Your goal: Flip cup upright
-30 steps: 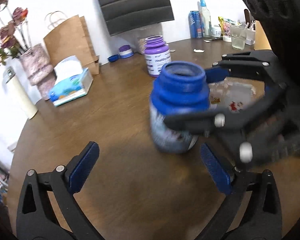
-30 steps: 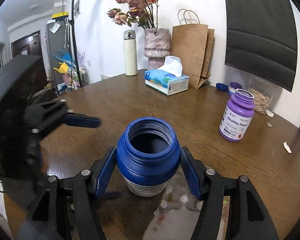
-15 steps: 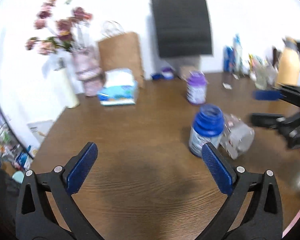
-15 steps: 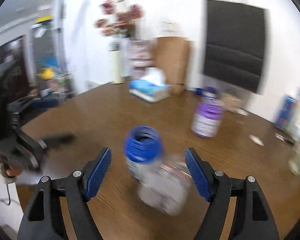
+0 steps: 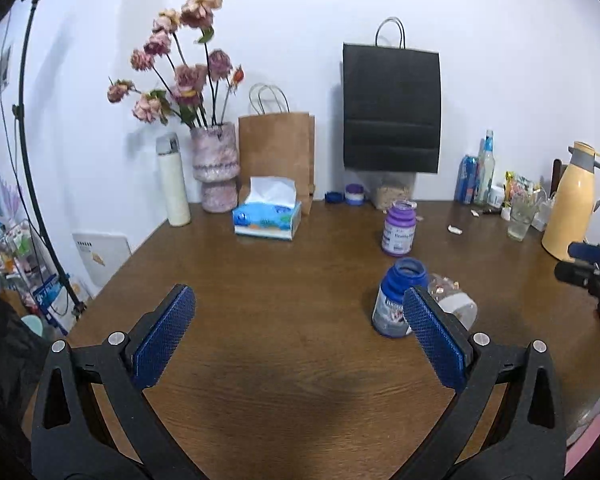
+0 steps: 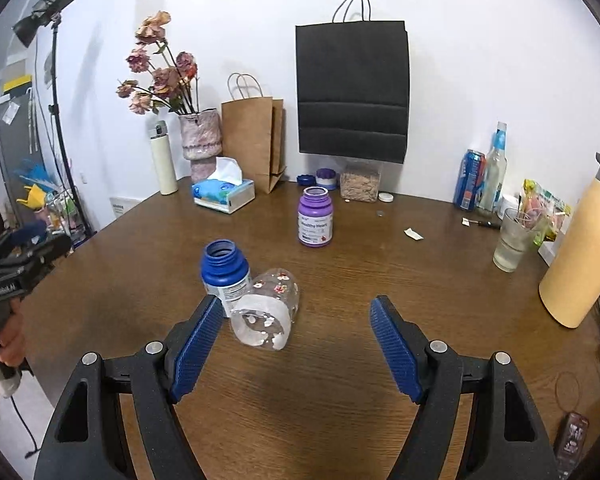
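Two grippers hang wide and empty. Right gripper point(image 6: 296, 344) is nearer: the clear cup point(image 6: 266, 314) lies on its side at frame centre, touching the blue bottle point(image 6: 224, 270), base toward the fingers, long axis pointing away.

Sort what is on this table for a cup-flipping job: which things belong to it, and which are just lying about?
Belongs to the job:
clear cup, on its side
left gripper, open
right gripper, open

Just lying about:
blue jar, upright beside the cup
purple bottle
tissue box
flower vase
yellow thermos jug
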`<action>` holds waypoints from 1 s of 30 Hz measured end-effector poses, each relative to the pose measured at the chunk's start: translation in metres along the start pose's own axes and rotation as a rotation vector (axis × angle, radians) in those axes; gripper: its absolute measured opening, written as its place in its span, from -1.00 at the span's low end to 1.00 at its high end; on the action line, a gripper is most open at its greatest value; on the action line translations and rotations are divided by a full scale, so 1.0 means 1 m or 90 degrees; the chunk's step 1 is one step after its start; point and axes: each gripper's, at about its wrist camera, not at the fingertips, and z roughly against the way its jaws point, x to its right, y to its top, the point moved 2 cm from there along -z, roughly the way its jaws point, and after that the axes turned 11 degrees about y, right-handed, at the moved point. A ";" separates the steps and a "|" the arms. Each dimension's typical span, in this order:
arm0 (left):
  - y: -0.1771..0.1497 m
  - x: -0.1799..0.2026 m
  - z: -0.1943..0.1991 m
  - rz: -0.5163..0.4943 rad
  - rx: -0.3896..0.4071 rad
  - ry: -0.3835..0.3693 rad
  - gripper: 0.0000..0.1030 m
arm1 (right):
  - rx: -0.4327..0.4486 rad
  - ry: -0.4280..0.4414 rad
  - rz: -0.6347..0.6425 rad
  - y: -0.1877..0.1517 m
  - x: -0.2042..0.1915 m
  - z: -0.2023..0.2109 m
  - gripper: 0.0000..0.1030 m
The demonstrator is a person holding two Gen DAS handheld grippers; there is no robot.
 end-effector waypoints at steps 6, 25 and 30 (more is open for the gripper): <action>0.001 -0.005 0.026 0.016 0.012 0.020 1.00 | 0.031 0.020 -0.006 0.000 -0.019 0.019 0.57; -0.174 -0.028 0.233 -0.021 0.132 0.015 1.00 | 0.162 -0.019 0.040 -0.200 -0.162 0.174 0.57; -0.168 -0.029 0.238 -0.010 0.150 0.012 1.00 | 0.161 -0.009 0.053 -0.203 -0.170 0.177 0.57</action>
